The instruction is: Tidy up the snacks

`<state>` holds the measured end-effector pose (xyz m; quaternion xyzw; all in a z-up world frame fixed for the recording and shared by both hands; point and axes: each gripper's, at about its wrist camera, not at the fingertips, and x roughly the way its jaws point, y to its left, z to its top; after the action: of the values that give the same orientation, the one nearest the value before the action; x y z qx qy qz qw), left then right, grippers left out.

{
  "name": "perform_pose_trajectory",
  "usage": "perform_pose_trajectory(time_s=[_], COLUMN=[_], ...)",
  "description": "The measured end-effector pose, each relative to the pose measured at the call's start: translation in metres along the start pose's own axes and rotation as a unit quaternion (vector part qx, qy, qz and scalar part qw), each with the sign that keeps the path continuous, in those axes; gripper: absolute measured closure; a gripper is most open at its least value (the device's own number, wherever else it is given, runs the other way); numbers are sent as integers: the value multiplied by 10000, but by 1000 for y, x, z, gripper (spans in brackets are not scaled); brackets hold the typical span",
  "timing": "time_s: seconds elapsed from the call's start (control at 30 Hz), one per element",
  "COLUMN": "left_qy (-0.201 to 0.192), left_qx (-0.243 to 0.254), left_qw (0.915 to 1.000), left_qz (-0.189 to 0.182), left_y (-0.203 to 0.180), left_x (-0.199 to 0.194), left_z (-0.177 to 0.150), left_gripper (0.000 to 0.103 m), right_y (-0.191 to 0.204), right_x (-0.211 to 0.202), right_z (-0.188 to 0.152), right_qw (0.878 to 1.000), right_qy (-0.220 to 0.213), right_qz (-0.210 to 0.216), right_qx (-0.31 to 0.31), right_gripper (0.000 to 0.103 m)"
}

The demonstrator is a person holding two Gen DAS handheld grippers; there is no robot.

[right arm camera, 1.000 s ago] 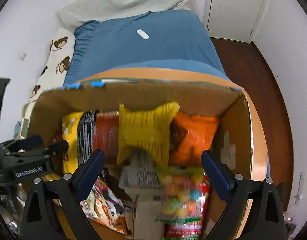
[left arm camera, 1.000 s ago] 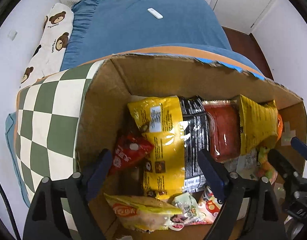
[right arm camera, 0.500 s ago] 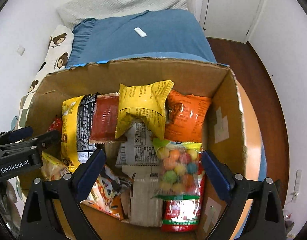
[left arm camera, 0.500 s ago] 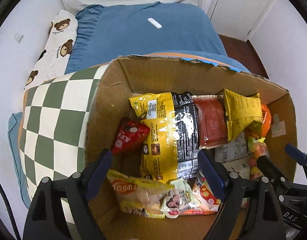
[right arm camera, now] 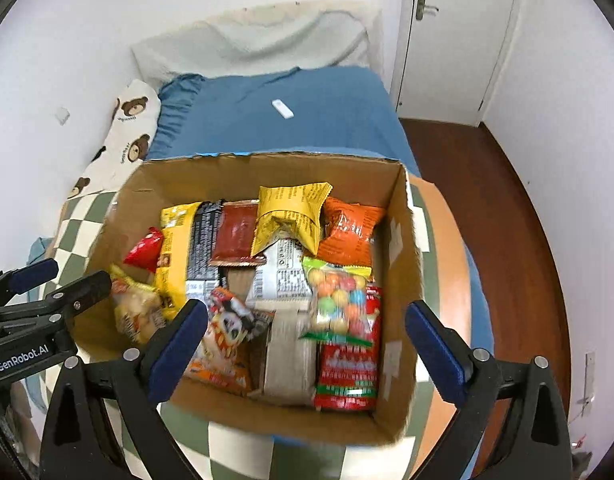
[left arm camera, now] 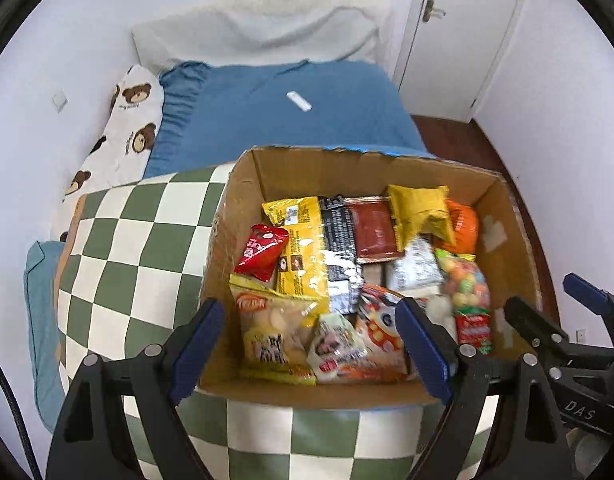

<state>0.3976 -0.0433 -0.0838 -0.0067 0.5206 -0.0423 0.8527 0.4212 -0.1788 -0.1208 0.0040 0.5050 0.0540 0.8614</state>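
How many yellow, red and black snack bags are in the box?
Yellow: 3 (long yellow bag, puffy yellow bag, cracker bag)
Red: 3 (small red packet, dark-red pack, big red pack)
Black: 1 (black pack)
Total: 7

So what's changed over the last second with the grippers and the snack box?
Both the left gripper and right gripper pulled back and up from the cardboard box, jaws open and empty throughout. The snacks stayed put, including the yellow bag.
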Motion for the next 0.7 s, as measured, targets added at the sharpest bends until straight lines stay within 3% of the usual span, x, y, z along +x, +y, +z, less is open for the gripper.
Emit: perform_pose_trajectory(time_s=[0.47, 0.7], left_qy=[-862, -994], left_qx=[129, 129], left_qw=[9962, 9949], left_qz=[-58, -81], left_y=[-10, -11], left_x=[-115, -153], left_z=[-66, -102], left_gripper=[16, 16], right_y=[5, 7], right_x=[-125, -185], right_z=[-63, -95], right_qw=[9961, 9924], right_qy=[-867, -1204], right_qz=[153, 244], right_qx=[-43, -52], right_gripper=[1, 1])
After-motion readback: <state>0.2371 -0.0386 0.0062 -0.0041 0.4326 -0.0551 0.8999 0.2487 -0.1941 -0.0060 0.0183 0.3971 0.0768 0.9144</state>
